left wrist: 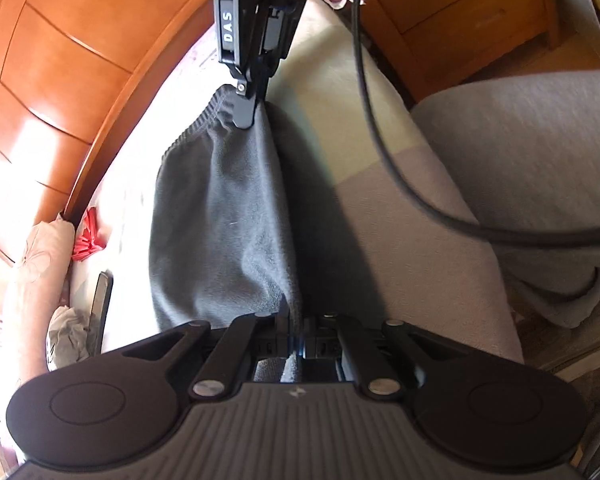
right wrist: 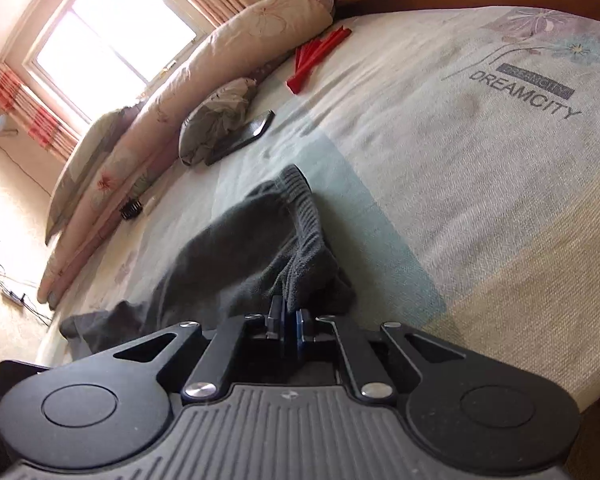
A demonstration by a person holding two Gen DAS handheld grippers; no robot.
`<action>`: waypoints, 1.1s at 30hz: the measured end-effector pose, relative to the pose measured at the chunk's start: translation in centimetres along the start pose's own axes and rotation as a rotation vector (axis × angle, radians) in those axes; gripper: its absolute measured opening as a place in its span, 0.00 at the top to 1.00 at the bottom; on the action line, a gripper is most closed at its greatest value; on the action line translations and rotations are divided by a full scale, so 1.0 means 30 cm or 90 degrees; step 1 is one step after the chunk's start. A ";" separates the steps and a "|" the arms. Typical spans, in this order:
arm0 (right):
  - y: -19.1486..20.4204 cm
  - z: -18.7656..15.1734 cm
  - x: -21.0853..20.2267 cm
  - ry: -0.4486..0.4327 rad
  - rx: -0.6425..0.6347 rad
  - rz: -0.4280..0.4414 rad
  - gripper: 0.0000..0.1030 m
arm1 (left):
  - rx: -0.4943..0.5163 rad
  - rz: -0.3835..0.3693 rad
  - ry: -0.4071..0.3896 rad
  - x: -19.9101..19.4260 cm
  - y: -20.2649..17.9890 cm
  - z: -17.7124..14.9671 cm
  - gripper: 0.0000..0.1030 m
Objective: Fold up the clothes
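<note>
Both grippers are clamped on the dark grey garment (left wrist: 220,208), held stretched above the bed (right wrist: 480,160): the left gripper (left wrist: 294,320) pinches one end, the right gripper (left wrist: 247,114) nips the ribbed waistband. The risk, I judge, is thick cloth slipping from narrow fingers, or one side sagging so the fold lands crooked

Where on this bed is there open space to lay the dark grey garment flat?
The widest bare stretch of the printed bedspread lies between the dark grey garment and the DREAMCITY lettering. It is crowded by the rolled floral quilt, where a black tablet and red folded fan lie.
</note>
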State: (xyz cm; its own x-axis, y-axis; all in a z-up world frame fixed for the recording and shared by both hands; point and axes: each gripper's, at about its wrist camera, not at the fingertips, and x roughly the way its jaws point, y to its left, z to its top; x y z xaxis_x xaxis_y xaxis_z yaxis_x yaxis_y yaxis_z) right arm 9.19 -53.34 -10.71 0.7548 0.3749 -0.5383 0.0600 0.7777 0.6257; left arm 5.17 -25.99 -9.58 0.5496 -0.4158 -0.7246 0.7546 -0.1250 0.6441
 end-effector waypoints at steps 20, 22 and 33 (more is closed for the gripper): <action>0.150 -0.030 -0.120 -0.052 -0.111 -0.063 0.46 | -0.113 -0.005 -0.036 -0.106 0.028 -0.015 0.88; 0.182 -0.029 -0.145 -0.064 -0.139 -0.075 0.42 | -0.131 -0.004 -0.035 -0.138 0.034 -0.030 0.88; 0.357 -0.146 0.058 -0.003 -0.345 -0.125 0.32 | -0.291 0.039 0.040 -0.271 0.052 -0.228 0.80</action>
State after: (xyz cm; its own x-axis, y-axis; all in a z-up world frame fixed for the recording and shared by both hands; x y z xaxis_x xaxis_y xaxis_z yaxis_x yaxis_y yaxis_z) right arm 8.30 -42.15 -7.42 0.7667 0.1959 -0.6114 -0.1434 0.9805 0.1344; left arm 4.32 -16.65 -4.35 0.6083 -0.3527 -0.7110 0.7927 0.3134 0.5228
